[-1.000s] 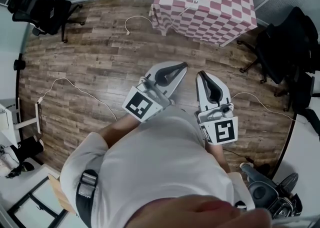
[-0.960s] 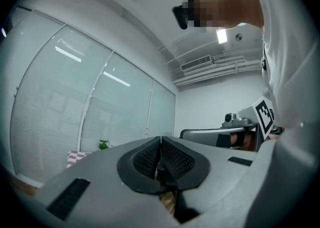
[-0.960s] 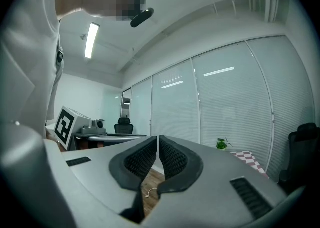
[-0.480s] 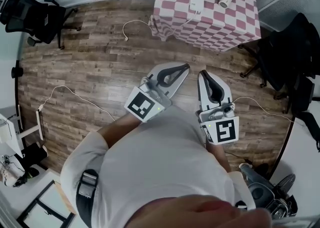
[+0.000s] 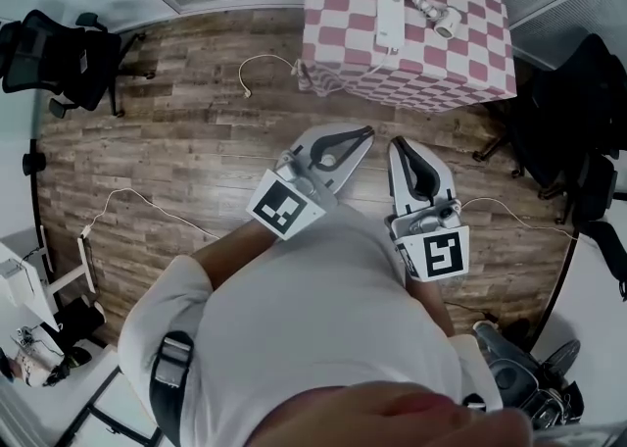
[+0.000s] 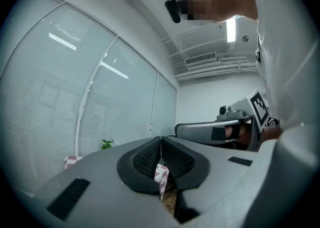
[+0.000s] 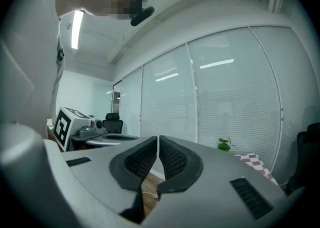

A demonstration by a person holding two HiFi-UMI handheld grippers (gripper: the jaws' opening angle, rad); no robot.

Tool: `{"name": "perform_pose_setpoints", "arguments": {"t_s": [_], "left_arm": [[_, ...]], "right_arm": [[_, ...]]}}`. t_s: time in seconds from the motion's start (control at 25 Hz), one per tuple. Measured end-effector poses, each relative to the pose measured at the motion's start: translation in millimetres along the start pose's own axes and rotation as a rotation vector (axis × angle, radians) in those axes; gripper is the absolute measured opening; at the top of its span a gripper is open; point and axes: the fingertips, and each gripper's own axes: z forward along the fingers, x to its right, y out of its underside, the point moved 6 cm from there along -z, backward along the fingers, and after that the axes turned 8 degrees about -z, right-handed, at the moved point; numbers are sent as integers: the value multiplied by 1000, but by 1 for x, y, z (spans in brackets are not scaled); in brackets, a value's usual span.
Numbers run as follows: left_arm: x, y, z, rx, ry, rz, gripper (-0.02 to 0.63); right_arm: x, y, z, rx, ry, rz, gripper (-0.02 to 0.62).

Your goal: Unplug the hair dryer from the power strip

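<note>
A table under a pink-and-white checked cloth stands at the top of the head view. On it lie a white power strip and a white hair dryer with its cord running between them. My left gripper and right gripper are held side by side over the wooden floor, well short of the table. Both are shut with nothing between the pads. In the left gripper view the shut left gripper frames a strip of checked cloth. The right gripper view shows the right gripper and the table's corner.
Black office chairs stand at the left and at the right. White cables lie on the floor near the table, at the left and at the right. A small plant stands by the blinds.
The checked table has slid lower and closer in the head view as the person moves toward it. Both grippers stay shut and keep their pose in front of the body.
</note>
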Motion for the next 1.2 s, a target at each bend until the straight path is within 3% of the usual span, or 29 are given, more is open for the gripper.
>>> {"name": "perform_pose_setpoints", "arguments": {"t_s": [0.44,1.2], "left_arm": [[-69,-15,20,-22,21,9,34],[-96,-14,53,-13,42,4,34]], "right_arm": [[25,0,64,-5,44,16,34],[56,15,91,2,71,6,34]]}}
